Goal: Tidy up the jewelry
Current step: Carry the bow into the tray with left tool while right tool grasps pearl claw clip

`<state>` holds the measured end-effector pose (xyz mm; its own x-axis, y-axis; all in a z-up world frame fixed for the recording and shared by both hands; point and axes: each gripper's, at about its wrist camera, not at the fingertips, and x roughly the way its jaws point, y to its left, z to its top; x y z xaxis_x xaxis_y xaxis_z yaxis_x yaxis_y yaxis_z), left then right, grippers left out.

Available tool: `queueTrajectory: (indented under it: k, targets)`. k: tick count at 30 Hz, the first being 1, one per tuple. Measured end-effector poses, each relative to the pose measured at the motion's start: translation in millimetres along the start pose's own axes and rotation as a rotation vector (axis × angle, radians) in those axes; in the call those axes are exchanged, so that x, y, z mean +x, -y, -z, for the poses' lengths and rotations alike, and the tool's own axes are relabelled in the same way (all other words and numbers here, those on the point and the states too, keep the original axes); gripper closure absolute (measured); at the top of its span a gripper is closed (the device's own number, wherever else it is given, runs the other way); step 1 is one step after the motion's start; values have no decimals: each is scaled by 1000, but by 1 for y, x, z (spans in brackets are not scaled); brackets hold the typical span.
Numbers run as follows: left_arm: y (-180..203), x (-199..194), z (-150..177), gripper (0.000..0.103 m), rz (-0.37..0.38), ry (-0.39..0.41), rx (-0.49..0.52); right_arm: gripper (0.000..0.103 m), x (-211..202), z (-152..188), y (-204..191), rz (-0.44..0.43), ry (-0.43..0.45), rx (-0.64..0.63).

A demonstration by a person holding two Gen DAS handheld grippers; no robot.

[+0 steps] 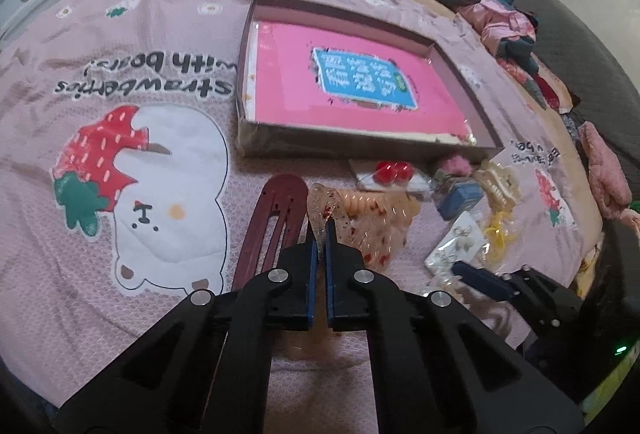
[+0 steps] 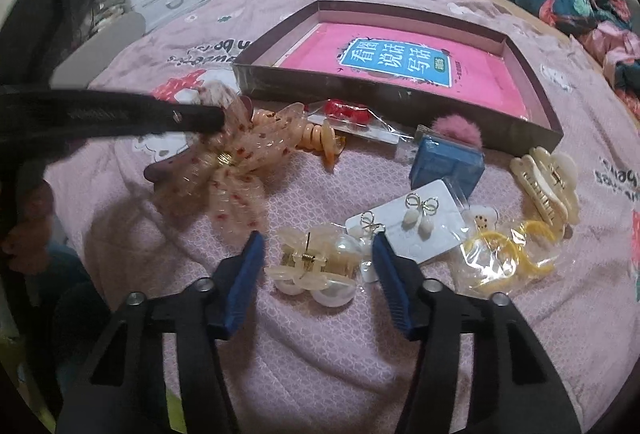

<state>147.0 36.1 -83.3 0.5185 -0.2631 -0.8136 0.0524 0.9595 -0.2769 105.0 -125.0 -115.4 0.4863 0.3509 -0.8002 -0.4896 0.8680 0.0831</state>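
Pink quilted bedspread (image 2: 320, 366) with a strawberry-and-bear print covers the bed; all items lie on it.

Left gripper (image 1: 320, 234): fingers nearly closed, pinching the edge of a sheer peach bow hair clip with red dots (image 2: 224, 173). Bow sits left of the jewelry cluster, partly over a dark red oval snap clip (image 1: 272, 222).

Right gripper (image 2: 318, 246): fingers wide apart, holding nothing, set either side of a cream claw clip with pearl balls (image 2: 316, 270), just above it; contact not discernible.

Nearby:
- white earring card with pearl drops (image 2: 416, 222), just right of the pearl clip
- large ivory claw clip (image 2: 548, 185), far right
- blue small box (image 2: 444, 165)
- pink pom-pom (image 2: 460, 129) behind the box

Shallow brown tray (image 2: 400, 97) with a pink book (image 2: 400, 73) inside lies beyond the cluster.
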Motion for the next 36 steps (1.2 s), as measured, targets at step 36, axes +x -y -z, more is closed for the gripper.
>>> queueTrajectory:
  k: [36]
  targets:
    - [35,-25,-111,103,-53,171,67,57,-91,-95,130,61,211,97]
